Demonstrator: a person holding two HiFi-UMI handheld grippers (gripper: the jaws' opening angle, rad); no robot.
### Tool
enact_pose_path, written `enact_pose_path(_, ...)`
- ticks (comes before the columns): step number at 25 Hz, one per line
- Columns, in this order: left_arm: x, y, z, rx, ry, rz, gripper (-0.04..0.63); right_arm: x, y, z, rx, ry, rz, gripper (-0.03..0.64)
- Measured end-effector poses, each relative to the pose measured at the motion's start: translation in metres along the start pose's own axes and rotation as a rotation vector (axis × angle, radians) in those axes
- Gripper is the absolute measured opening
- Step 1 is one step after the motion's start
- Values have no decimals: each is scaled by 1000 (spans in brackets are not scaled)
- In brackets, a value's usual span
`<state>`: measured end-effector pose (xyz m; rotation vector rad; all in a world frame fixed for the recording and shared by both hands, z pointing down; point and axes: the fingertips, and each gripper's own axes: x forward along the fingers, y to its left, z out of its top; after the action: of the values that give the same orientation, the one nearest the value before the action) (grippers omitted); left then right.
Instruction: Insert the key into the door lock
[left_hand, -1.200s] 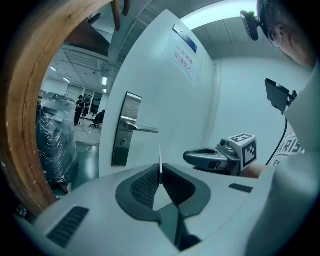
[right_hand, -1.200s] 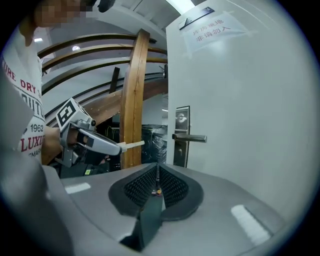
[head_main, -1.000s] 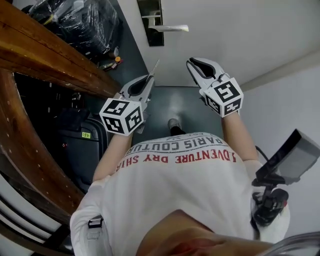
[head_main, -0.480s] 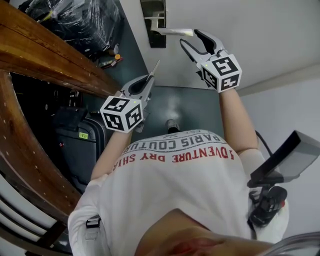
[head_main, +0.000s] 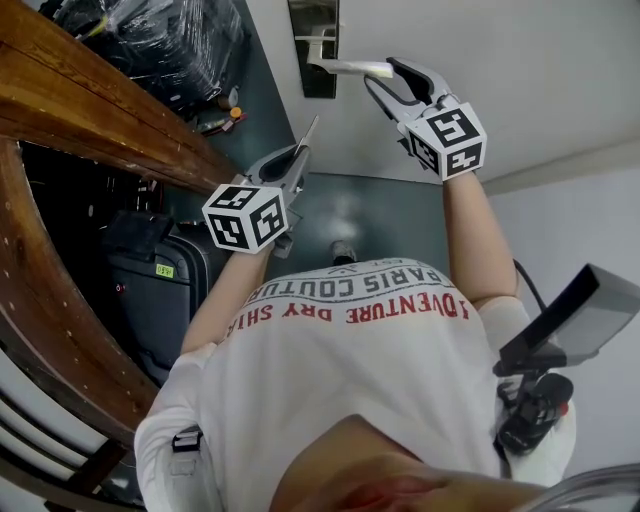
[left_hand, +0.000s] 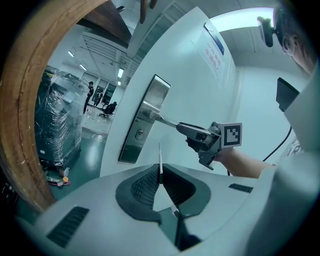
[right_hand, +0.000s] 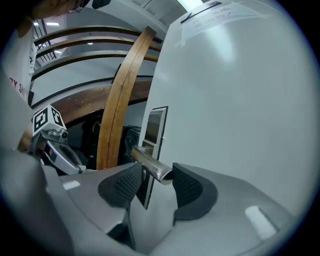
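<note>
Approach step, key not yet in the lock. The left gripper (left_hand: 160, 177) was clamped together on the key (left_hand: 159, 159), thin blade sticking up out of the pads and free of everything. The keyhole (left_hand: 139, 133) sat low on the metal lock plate (left_hand: 148, 112) on the white door (head_main: 480, 60), at about 11 o'clock from the key tip in the left gripper view and well apart from it. In the head view the key was at roughly 7 o'clock from the door handle (head_main: 350, 68). The right gripper (right_hand: 157, 182) was up at the handle, jaws apart with the handle's free end between the pads. They had just been closing in a little, but as far as I could judge the pads did not pinch it yet. The step in hand looked like steadying the handle while the key was brought over. The next move likely called for carrying the key toward 11 o'clock to the keyhole, lining the blade up with the slot, then pushing it straight in. The thin blade could skid off the plate if it came in tilted.
</note>
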<state>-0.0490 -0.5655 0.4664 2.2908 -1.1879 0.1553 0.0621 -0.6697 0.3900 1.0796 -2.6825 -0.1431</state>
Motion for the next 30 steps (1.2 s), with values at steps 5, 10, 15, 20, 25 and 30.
enact_pose_path(5,16,-3,-1,-104,-18,-32,23,-3,-1,1,-1,-2,0,183)
enact_pose_path(10,28,1,18,-268,-105,-64,23,-4,0,2,-2,-2,-5,183)
enact_pose_path(15,48,3,29,-593,-151,-176,23,-8,0,4,-8,0,-10,183)
enact_pose_path(20,66,9,33,-835,-204,-241,21,-15,2,6,-19,7,-6,183)
enact_pose_path(25,73,12,34,-899,-221,-257,23,-17,4,8,-28,13,-8,181)
enact_pose_path(30,76,15,35,-932,-223,-252,23,-18,5,8,-26,17,-11,181)
